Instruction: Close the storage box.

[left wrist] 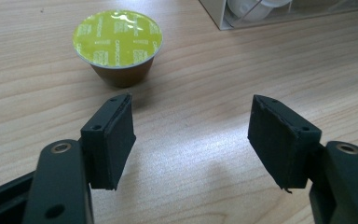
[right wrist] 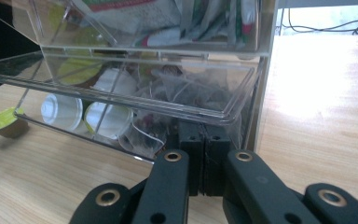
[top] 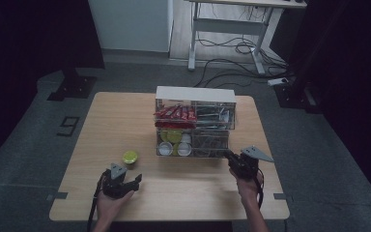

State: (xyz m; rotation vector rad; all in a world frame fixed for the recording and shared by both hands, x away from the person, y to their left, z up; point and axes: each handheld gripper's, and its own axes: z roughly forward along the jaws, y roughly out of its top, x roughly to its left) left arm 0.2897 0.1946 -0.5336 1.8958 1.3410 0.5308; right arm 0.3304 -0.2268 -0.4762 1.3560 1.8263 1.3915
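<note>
Progress: capsule not yet gripped, drawer open

Capsule pickup is judged to be in its approach stage. The left gripper [left wrist: 193,140] is held low over the table [top: 125,121], jaws wide apart with nothing between the pads. The coffee capsule [left wrist: 118,46], green foil lid up, stands upright on the bare wood just beyond the left-hand jaw, near it but not touching. It is seen in the high view [top: 130,157] just ahead of that gripper and to the left of the clear organizer [top: 194,123].

The right gripper [right wrist: 204,163] is at the front lower right corner of the organizer. Its jaws are closed, pads pressed together. A thin edge of the lower drawer [right wrist: 135,100] may be pinched between them; this cannot be confirmed. The drawer appears pulled forward, with white capsules [right wrist: 61,111] in one compartment and tea bags [right wrist: 186,93] in the next.

Remaining work, as judged: closing on the capsule, carrying it to the drawer's capsule compartment, releasing it, and pushing the drawer shut.

Hidden or unclear:
- The contact point between the closed pads and the drawer front is masked by the gripper itself.
- The upper tier's contents, red packets [top: 174,115] and other sachets, are blurred by the clear walls.
- The room beyond the table is dark; a desk frame [top: 232,34] and floor cables are made out.
</note>
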